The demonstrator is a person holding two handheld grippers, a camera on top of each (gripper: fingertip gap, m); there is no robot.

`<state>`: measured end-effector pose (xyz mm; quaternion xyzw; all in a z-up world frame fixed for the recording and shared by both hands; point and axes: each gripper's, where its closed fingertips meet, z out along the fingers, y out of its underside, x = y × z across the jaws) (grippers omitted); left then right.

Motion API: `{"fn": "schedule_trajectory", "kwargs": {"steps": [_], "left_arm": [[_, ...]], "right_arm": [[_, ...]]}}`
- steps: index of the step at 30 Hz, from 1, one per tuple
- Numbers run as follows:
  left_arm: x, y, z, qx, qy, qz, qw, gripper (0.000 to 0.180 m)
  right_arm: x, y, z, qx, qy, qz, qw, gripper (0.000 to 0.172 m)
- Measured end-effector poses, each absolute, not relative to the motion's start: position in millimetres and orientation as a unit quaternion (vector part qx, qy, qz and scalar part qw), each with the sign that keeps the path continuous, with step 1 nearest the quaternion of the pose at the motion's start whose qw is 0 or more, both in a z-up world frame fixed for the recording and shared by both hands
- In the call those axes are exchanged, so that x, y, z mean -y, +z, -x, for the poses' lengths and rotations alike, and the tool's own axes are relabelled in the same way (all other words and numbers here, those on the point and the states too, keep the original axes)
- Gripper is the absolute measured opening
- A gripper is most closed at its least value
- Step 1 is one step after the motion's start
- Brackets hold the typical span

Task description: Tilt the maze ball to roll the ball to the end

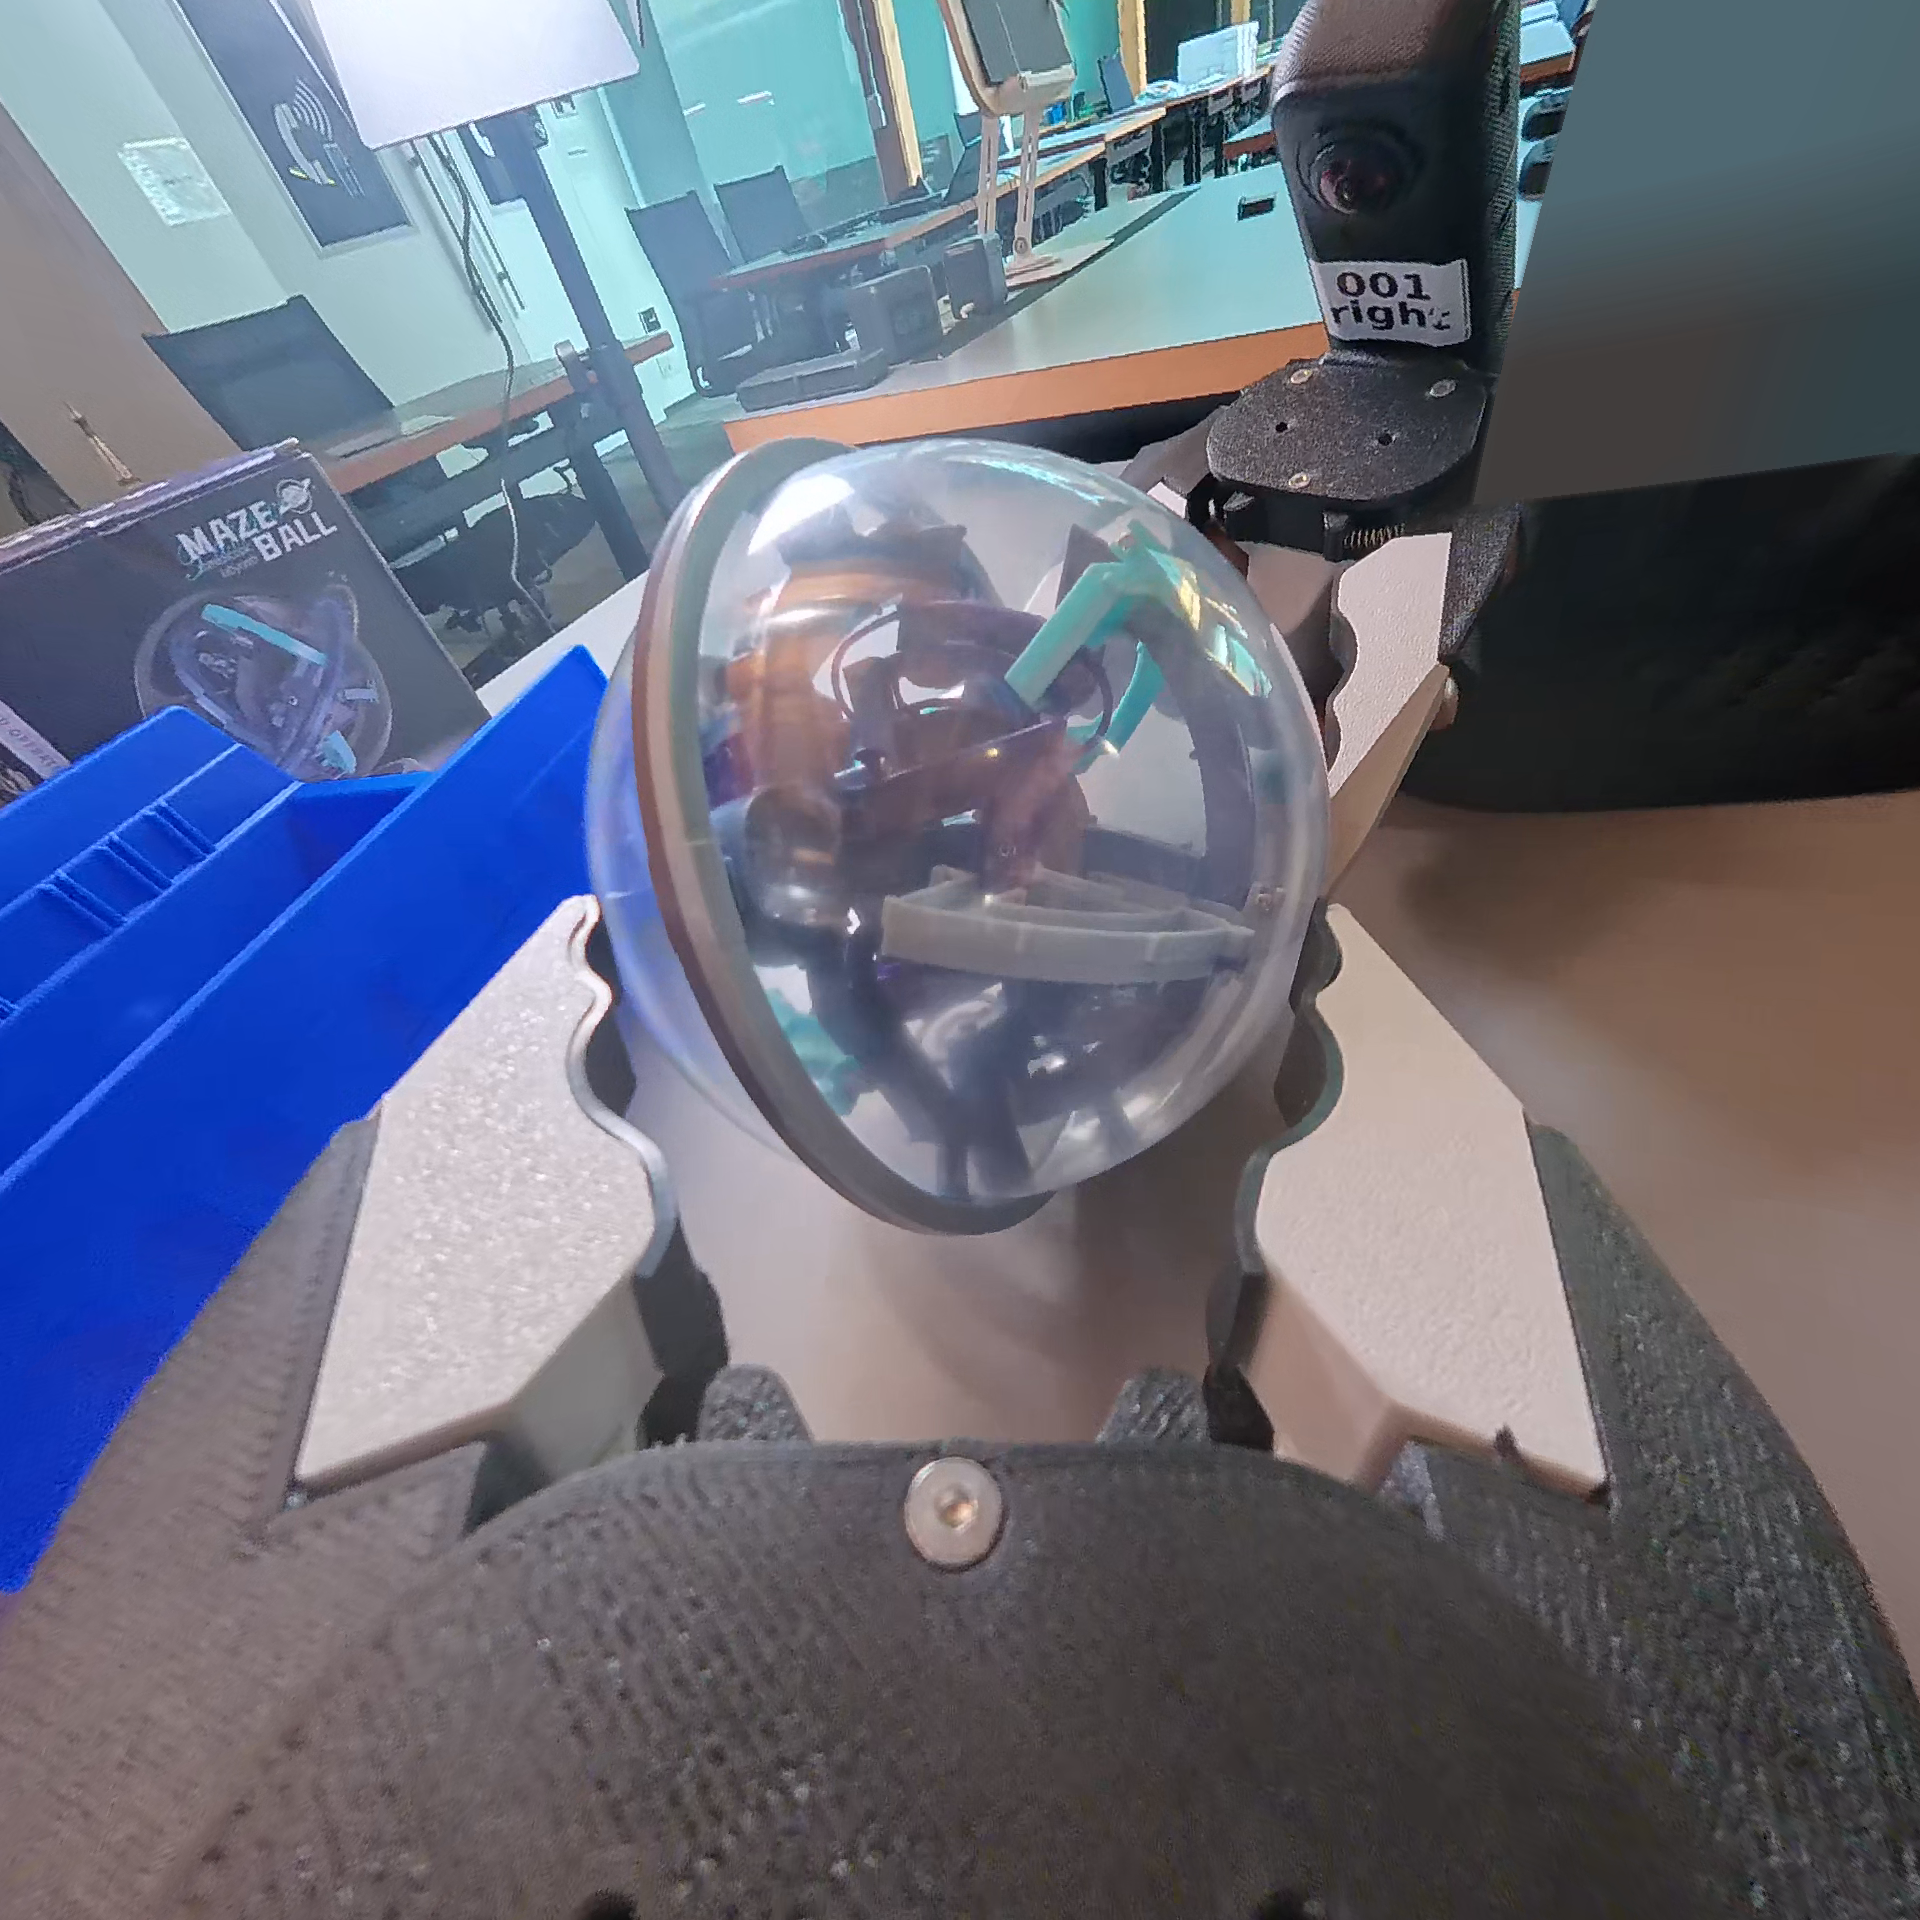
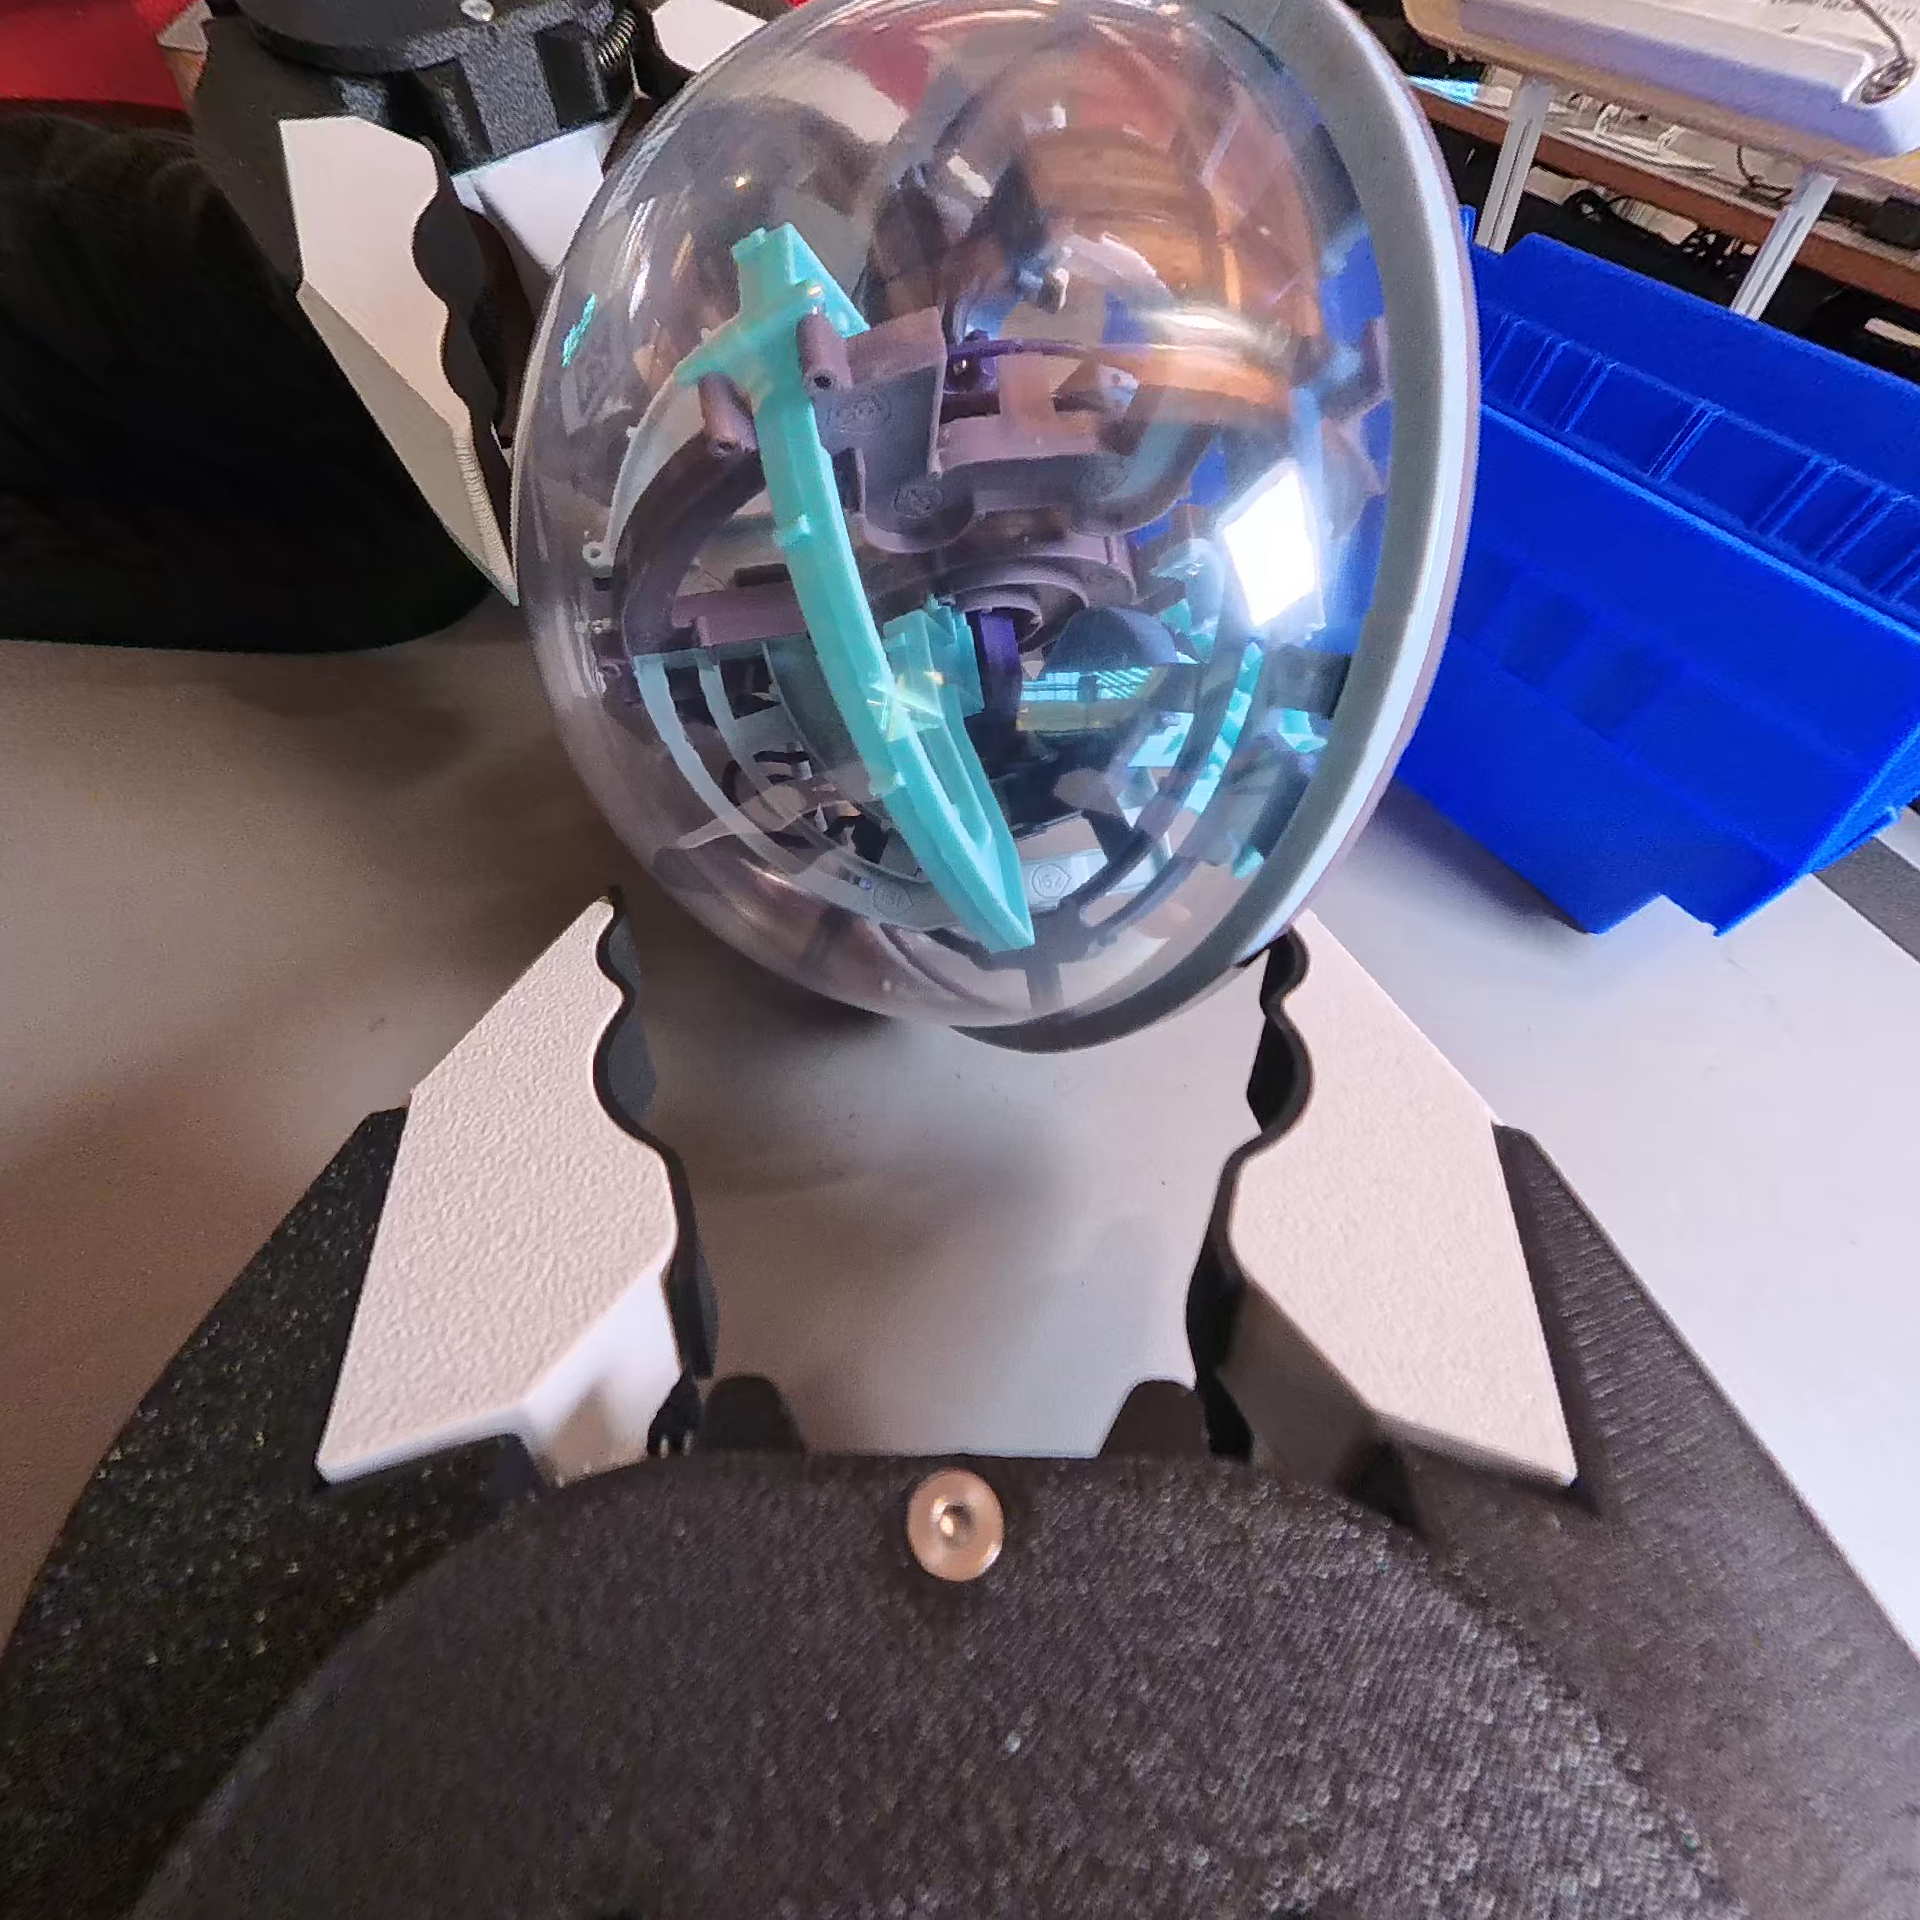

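Maze ball [image 1: 956, 831], a clear sphere, is lifted above the tabletop [image 2: 260, 831] beside a blue bin [image 1: 260, 987]; left gripper [image 1: 951, 997] and right gripper [image 2: 940, 966], both wide open, clamp it from opposite sides.

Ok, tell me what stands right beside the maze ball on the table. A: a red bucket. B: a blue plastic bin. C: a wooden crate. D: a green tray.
B: a blue plastic bin sits on the table next to the maze ball.
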<state>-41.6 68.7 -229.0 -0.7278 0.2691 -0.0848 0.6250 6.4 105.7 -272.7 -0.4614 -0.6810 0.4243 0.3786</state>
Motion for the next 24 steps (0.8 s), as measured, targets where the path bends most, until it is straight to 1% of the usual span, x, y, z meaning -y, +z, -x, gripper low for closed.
{"fn": "schedule_trajectory", "kwargs": {"steps": [13,24], "left_arm": [[-67.2,-231.6,45.0,-0.243,-0.116,0.739,0.617,0.126],[-69.8,-234.8,48.0,-0.205,-0.152,0.755,0.604,0.124]], "right_arm": [[-108.3,-275.1,-5.8,0.689,0.402,0.456,0.394,0.111],[-111.5,-278.7,-5.1,0.693,0.379,0.466,0.399,0.115]]}}
